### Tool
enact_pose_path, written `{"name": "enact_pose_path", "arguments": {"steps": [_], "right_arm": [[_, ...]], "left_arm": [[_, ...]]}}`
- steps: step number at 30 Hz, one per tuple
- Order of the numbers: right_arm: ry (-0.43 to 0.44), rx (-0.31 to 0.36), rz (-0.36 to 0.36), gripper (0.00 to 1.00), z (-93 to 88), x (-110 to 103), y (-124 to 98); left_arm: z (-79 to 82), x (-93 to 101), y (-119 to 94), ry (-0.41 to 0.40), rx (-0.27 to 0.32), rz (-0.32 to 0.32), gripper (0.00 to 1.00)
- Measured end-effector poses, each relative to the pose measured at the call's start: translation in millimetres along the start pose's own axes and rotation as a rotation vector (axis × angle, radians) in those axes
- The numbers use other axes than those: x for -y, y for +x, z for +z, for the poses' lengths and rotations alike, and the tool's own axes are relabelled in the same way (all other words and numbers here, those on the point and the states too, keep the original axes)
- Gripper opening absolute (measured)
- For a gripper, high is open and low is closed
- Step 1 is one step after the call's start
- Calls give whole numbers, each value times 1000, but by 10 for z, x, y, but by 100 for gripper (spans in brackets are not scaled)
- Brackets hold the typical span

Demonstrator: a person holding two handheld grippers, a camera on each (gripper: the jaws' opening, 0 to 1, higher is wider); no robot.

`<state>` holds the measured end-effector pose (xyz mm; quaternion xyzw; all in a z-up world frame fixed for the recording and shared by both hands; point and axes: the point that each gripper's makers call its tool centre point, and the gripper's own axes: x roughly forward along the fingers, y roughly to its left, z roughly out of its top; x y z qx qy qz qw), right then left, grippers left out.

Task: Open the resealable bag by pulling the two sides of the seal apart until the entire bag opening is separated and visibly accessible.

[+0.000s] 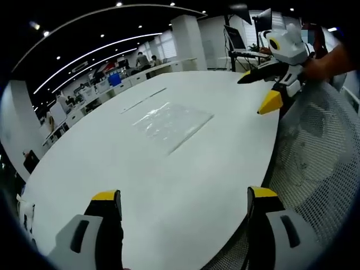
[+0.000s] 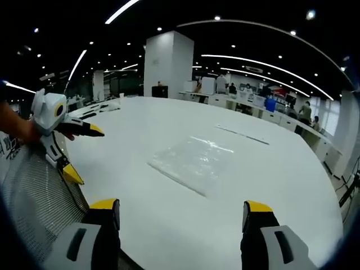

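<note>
Two grippers, left gripper (image 1: 183, 205) and right gripper (image 2: 181, 216), jaws wide apart, holding nothing. Clear bag (image 1: 171, 122) (image 2: 194, 162) lies flat mid white table (image 1: 169, 185) (image 2: 169, 225), well apart from both. Looks thin, light, floppy, slippery. Best pinch each side of seal edge; which edge, cannot tell.

Bag (image 1: 171, 125) clear glossy plastic film, crinkled. Table (image 1: 169, 191) smooth matt white. Chair back (image 1: 320, 163) white woven mesh. Left gripper (image 1: 185, 208), right gripper (image 2: 183, 219): hard grey plastic, yellow tips.

Clear bag (image 1: 171, 125) seal too faint to make out, distant people (image 2: 306, 112) blurred
</note>
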<state>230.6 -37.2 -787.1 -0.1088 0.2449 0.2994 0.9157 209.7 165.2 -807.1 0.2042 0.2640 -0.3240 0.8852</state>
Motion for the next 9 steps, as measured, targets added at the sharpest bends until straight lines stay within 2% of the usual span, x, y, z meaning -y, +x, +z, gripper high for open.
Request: {"name": "enact_pose_path", "arguments": {"steps": [6, 9], "right_arm": [[-6, -14, 2, 89, -35, -17, 1], [-31, -48, 13, 89, -98, -61, 15]], "left_arm": [[-59, 45, 18, 5, -30, -19, 89], [-78, 63, 16, 2, -37, -27, 87]]}}
